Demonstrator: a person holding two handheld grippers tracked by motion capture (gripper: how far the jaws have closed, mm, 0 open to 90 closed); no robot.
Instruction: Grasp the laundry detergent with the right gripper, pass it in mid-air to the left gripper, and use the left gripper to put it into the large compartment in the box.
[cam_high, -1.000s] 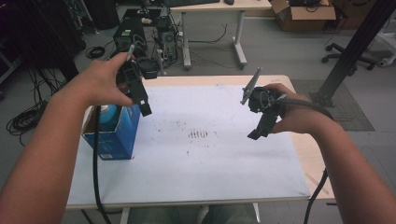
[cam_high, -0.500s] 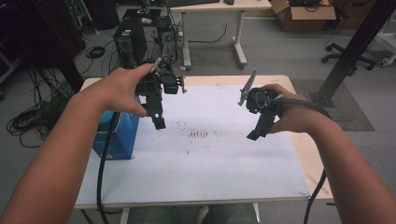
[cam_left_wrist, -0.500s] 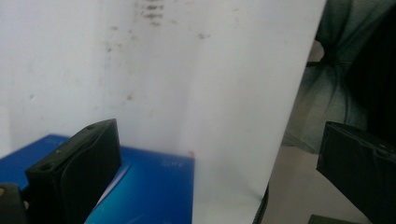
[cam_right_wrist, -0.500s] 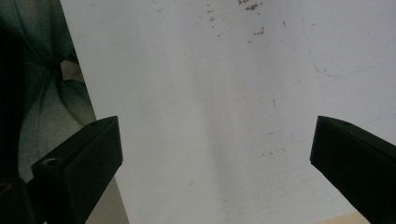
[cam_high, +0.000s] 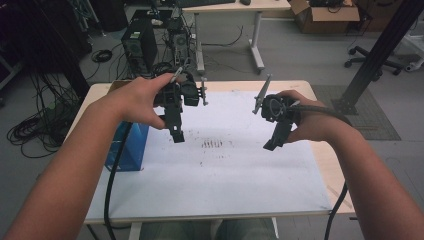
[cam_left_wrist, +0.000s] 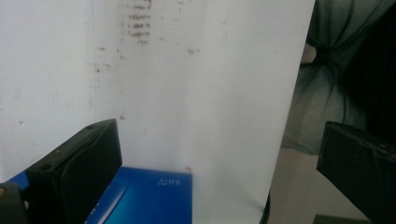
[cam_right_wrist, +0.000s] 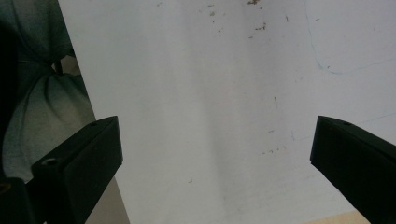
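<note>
My left gripper (cam_high: 177, 134) hangs in the air over the left part of the white sheet (cam_high: 225, 170), jaws pointing down and back toward the person. In the left gripper view, the left gripper (cam_left_wrist: 217, 135) is open with nothing between its jaws. A blue box (cam_high: 127, 150) stands on the table's left side, below and left of that gripper, and the blue box (cam_left_wrist: 144, 196) lies at the bottom of the left gripper view. My right gripper (cam_high: 273, 142) is held over the sheet's right part. The right gripper (cam_right_wrist: 212, 128) is open and empty, with only the sheet (cam_right_wrist: 210, 70) under it.
Dark smudges (cam_high: 212, 144) mark the middle of the sheet. The wooden table edge (cam_high: 320, 95) shows around it. On the floor behind stand computer towers (cam_high: 140, 45) with cables (cam_high: 30, 130), a desk leg (cam_high: 257, 45) and a black post (cam_high: 375, 55).
The left gripper has moved right, from above the blue box to over the sheet, leaving the box uncovered. The right gripper has hardly moved.
</note>
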